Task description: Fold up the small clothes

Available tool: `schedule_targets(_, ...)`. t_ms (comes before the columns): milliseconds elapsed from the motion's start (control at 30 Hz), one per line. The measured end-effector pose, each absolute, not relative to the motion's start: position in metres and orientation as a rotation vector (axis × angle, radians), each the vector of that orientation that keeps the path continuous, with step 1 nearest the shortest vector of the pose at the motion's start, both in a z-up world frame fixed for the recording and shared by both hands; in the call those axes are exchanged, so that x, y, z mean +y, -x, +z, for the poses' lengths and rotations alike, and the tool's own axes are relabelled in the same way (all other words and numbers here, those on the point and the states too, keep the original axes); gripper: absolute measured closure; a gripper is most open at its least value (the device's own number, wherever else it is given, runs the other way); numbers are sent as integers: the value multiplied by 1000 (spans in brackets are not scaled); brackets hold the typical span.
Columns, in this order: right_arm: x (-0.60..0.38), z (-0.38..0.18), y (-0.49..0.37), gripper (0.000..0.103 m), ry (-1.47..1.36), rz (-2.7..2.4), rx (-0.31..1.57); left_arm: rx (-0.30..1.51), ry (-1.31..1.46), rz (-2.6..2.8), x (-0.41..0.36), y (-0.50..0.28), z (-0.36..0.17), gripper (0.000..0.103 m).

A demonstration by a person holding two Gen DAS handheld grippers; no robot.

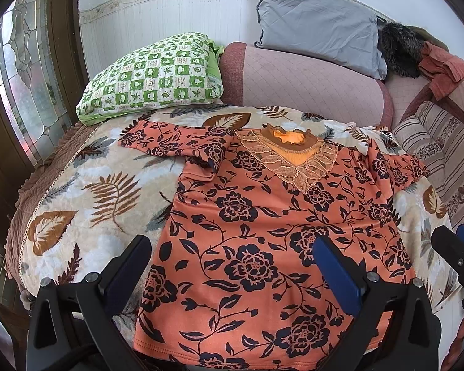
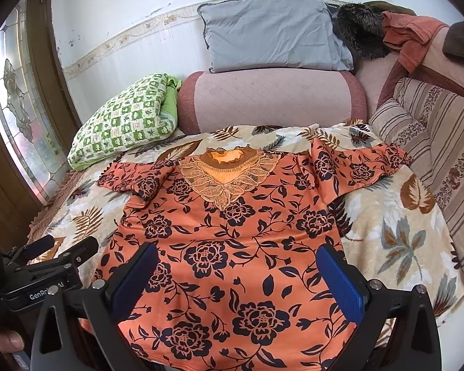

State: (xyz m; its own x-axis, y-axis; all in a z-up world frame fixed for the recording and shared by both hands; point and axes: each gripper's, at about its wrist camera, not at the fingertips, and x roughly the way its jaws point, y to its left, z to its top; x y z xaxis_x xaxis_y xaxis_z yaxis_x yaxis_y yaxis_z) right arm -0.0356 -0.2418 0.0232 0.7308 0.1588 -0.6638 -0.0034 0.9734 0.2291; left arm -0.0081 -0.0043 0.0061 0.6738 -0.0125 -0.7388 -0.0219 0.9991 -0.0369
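Across the bed, a leaf-print blanket [image 1: 86,185] covers the surface and serves as the work area. Behind it sit a pink quilted bolster [image 1: 309,83], a grey pillow [image 1: 318,21] leaning on the wall, a green checked pillow [image 1: 151,77] at the left, and a striped cushion [image 2: 433,142] at the right. Rust-coloured cloth [image 2: 408,37] and something dark and furry [image 2: 362,27] are piled in the far right corner.

Task thing: an orange floral top [image 1: 263,232], spread flat and face up on the blanket, hem nearest the cameras, lace collar [image 1: 290,157] at the far end. Body looks smoothed, few wrinkles. One sleeve [image 1: 176,142] lies out to the left, bunched and partly doubled at the shoulder; the other sleeve [image 2: 355,164] runs out to the right, toward the striped cushion.

Progress, judged: laid out only, no fold made yet. Sleeves still to go in, then the body to be folded over; whole job remains.

Left gripper [image 1: 232,269]: fingers wide apart, hanging over the hem's left part, nothing between them. Right gripper [image 2: 241,278]: fingers also wide apart, above the lower body of the top, nothing held. Cannot tell if either touches the fabric.

Containers: none in view, no basket, box or drawer, so nothing to report as contents. No finished stack visible either.
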Motion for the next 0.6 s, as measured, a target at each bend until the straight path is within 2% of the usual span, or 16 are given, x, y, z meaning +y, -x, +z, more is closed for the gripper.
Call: schedule_targets(600, -241, 26, 37, 0, -219, 94, 745, 831, 47, 7, -4, 10, 7, 0)
